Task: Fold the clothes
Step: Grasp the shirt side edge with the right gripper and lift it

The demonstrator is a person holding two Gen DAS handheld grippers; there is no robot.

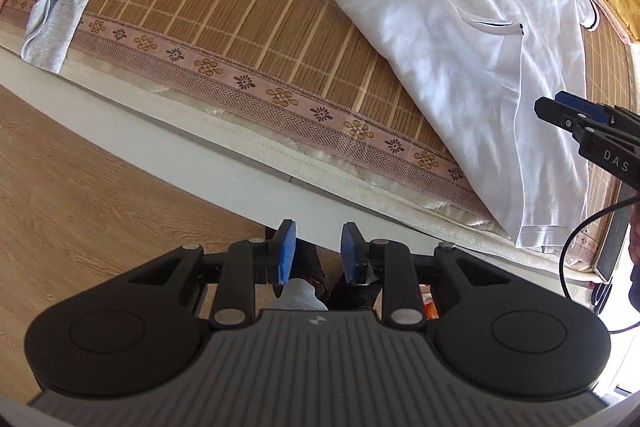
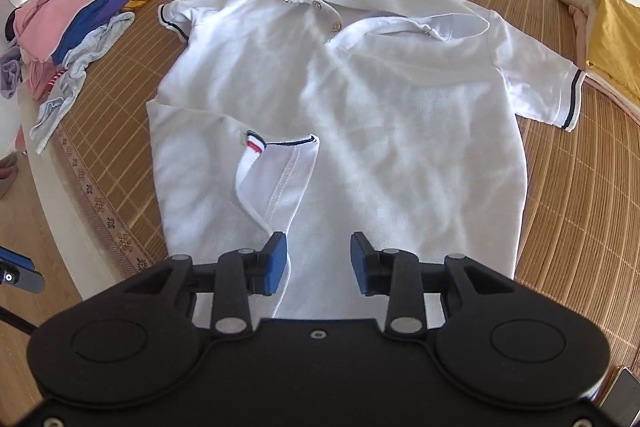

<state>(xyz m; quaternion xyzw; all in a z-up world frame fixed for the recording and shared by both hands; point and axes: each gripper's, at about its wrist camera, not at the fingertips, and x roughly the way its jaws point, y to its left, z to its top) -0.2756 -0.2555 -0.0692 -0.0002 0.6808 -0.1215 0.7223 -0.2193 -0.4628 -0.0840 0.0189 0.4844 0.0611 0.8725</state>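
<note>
Lying flat on bamboo mat (image 2: 560, 207): white polo shirt (image 2: 400, 131); clothes heap (image 2: 80, 27) beside.

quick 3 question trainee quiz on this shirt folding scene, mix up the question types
1. True or false: the white polo shirt lies collar up, front buttons showing, on the bamboo mat.
2. Multiple choice: what is between the pads of the right tool? A) a sleeve B) the collar C) nothing, it hovers open over the shirt's lower part
3. Fill in: the pile of unfolded clothes sits to the ____ of the shirt in the right wrist view.

Key: 1 true; 2 C; 3 left
</note>
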